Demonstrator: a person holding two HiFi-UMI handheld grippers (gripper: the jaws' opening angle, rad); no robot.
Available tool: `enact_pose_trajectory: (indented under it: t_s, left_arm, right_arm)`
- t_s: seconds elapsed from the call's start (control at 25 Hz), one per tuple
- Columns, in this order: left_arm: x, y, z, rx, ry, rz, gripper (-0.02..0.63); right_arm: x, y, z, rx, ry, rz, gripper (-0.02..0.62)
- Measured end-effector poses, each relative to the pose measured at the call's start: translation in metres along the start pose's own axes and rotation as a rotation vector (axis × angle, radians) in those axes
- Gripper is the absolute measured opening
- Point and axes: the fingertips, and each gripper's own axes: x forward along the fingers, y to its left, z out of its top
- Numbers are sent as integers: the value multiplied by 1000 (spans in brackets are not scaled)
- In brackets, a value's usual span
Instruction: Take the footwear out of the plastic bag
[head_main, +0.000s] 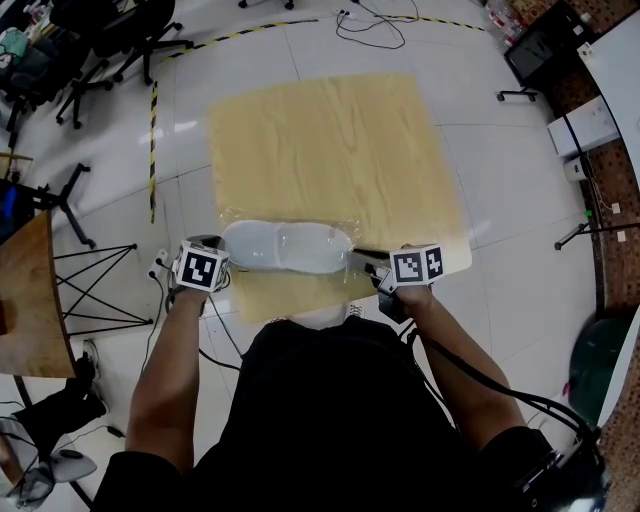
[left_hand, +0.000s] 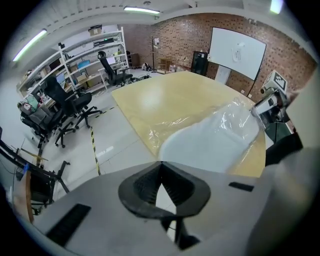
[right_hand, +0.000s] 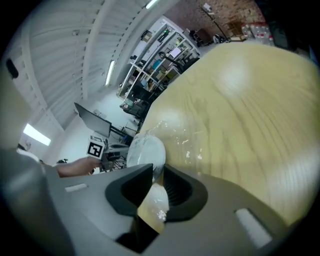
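Observation:
A white shoe (head_main: 285, 245) lies sealed in a clear plastic bag (head_main: 345, 228) near the front edge of the pale wooden table (head_main: 330, 140). My left gripper (head_main: 224, 260) sits at the shoe's left end with its jaws shut. In the left gripper view the shoe (left_hand: 210, 142) lies just past the tips of that gripper (left_hand: 160, 164); I cannot see whether film is pinched there. My right gripper (head_main: 364, 262) is at the bag's right end. In the right gripper view this gripper (right_hand: 157, 172) pinches crumpled bag film (right_hand: 152, 200), with the shoe (right_hand: 146, 152) beyond.
Black office chairs (head_main: 120, 35) stand at the back left on the tiled floor. A brown desk (head_main: 25, 300) and a wire frame are at my left. Cables (head_main: 370, 25) and striped floor tape (head_main: 153, 150) lie beyond the table. Shelving (left_hand: 85, 60) lines the far wall.

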Motion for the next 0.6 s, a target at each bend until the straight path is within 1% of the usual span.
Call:
enact_pose_trajectory:
  t_s: [0.08,0.16,0.2,0.28,0.36,0.44,0.48,0.52,0.6]
  left_arm:
    - [0,1,-1,-1,3,6,5]
    - [-1,0,-2,7,2,5,6]
    - [-1,0,-3,15,2,4,6]
    - [2,-1,-5,34,12,8,6]
    - [5,1,-8,46,47,37,6]
    - [5,7,-6,58,63,76,6]
    - [3,9,-1,59,47,86,6]
    - [1,8,3,44,28,78,6]
    - [-4,-4,12,-18,-29,17,6]
  right_arm:
    - [-4,8,7,72,-44,72,53]
    - [-9,15,13,97,-76,124,40]
    - [-11,15,14,88,-81,121,38]
    - [-13,6,14,71,-77,76,37]
    - [-19,-10,14,89,-79,17,37]
    - [-31,-24,16,122,-100,-10,37]
    - [-36,-28,17,137,-113,-3,37]
    - [-41,-30,18,149,-122,8,37]
    - [-48,-32,17,159,-124,19,37]
